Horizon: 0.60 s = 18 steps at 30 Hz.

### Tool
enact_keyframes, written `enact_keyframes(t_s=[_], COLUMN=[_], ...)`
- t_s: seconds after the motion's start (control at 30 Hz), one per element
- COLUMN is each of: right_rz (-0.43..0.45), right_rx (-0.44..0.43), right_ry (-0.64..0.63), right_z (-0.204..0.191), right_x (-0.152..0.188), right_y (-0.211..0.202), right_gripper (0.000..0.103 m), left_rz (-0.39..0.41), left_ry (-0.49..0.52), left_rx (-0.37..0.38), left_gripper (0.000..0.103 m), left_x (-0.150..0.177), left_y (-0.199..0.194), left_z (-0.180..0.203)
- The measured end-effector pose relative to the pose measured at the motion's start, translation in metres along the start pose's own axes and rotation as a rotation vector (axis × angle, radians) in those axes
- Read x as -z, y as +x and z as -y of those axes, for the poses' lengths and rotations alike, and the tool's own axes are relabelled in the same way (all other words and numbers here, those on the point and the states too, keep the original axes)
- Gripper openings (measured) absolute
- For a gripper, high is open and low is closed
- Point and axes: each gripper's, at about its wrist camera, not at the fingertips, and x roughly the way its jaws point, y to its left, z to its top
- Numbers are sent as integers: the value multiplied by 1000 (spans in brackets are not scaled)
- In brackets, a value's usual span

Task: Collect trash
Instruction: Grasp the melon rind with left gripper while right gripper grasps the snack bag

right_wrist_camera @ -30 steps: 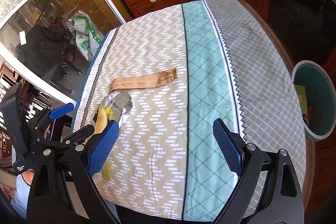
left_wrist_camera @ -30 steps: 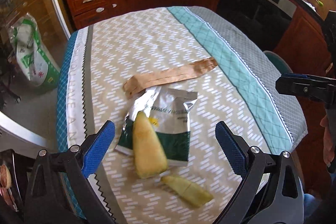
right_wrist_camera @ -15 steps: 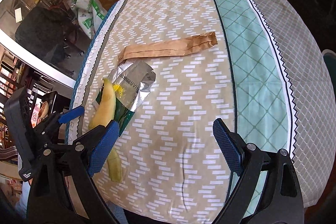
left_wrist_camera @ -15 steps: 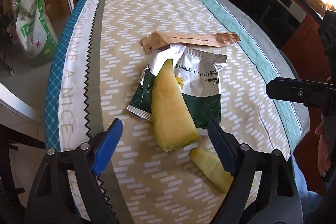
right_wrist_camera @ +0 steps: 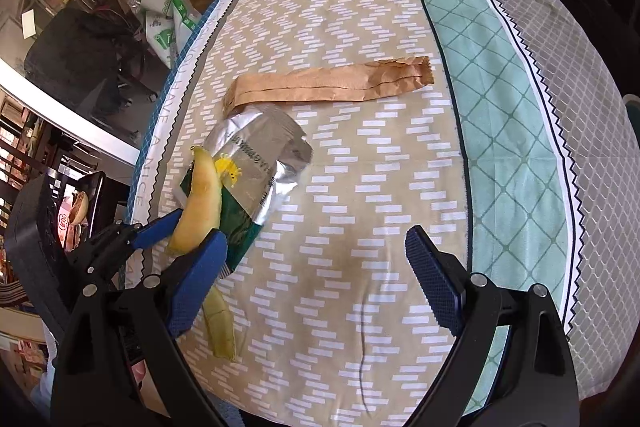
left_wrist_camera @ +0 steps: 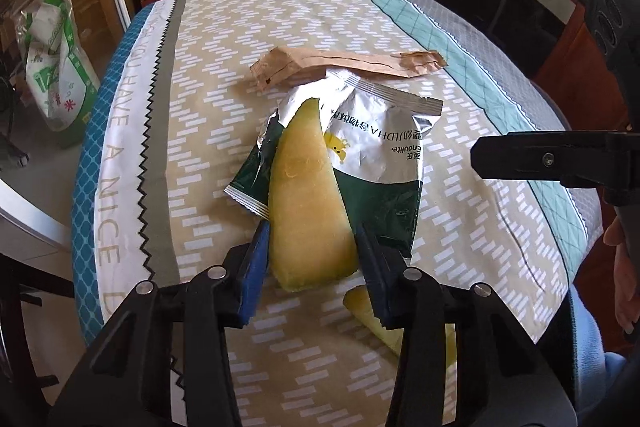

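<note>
Left hand-held gripper (left_wrist_camera: pixel 310 241) angles steeply down (jaws closing) astride melon rind (left_wrist_camera: pixel 308 203).

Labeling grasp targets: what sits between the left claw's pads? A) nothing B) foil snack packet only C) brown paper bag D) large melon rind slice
D: the large melon rind slice lies between the left claw pads, on top of the foil packet; the paper bag lies farther off.

Two melon rinds (left_wrist_camera: pixel 308 203), one foil wrapper (left_wrist_camera: pixel 380 147), one paper bag (left_wrist_camera: pixel 352 63)
</note>
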Motion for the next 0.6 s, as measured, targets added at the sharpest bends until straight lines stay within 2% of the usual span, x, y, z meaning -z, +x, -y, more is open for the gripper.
enact_keyframes(t_s=[0.1,0.27,0.47,0.57,0.6], right_rz=[-9,-28,-10,-9,-19], right_rx=[0,-10,17,9,-3], right_ry=[-9,-34,-72,-116,-133], right_z=[-6,-17,-32,-47,-52], right_x=[-3,-10,-24,-24,-23], right_y=[8,28,48,51,53], right_gripper=[87,87,84,54,35], left_rz=[-3,-2,-10,-22,-25], left_ry=[-42,-96,-91,-93,-98], left_rx=[51,68,74,79,79], left_gripper=[43,43,43,44,45], left_x=[1,2,3,2,2], left_y=[-3,-6,-7,-7,-8], left_z=[-12,-31,-31,-33,-33])
